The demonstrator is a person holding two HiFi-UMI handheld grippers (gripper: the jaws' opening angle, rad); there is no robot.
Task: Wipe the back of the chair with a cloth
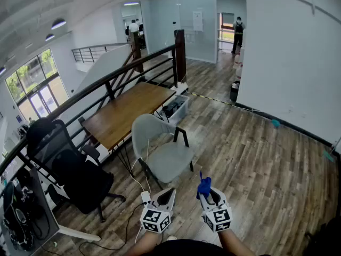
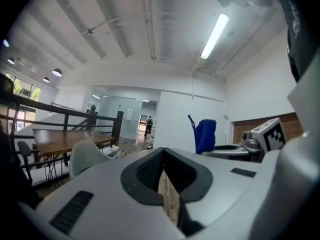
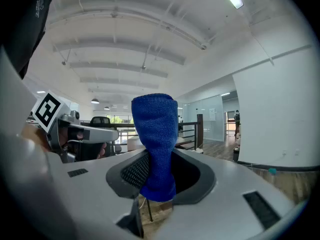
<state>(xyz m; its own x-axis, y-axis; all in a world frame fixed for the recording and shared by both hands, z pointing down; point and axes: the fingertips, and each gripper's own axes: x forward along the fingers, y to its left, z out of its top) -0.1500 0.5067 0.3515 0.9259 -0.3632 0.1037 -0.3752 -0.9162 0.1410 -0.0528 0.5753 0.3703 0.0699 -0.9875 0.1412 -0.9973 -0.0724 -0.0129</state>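
So the right gripper (image 1: 210, 196) is clamping a blue cloth (image 3: 156, 144). The jaws are pinching its lower end while the rest is standing up out of them like a little flag. The left gripper (image 1: 165, 197) is carrying nothing, jaws pressed together with just a sliver of floor showing through.

Both are hovering near the person, side by side, well apart from the grey chair (image 1: 166, 159). The chair is sitting just ahead and a bit to the left, so it's really the empty left gripper that's sitting closer, not the one with the cloth.

Its backrest (image 1: 146, 131) is curving up on the far-left side, with the seat opening toward the near right. The rear face is pointing at the wooden worktop (image 1: 125, 113). Looks like they're only just apart, though the angle is making that hard to call.

I'm guessing the cloth gripper is going to need to travel forward and left across the seat, then up to the backrest's top edge.
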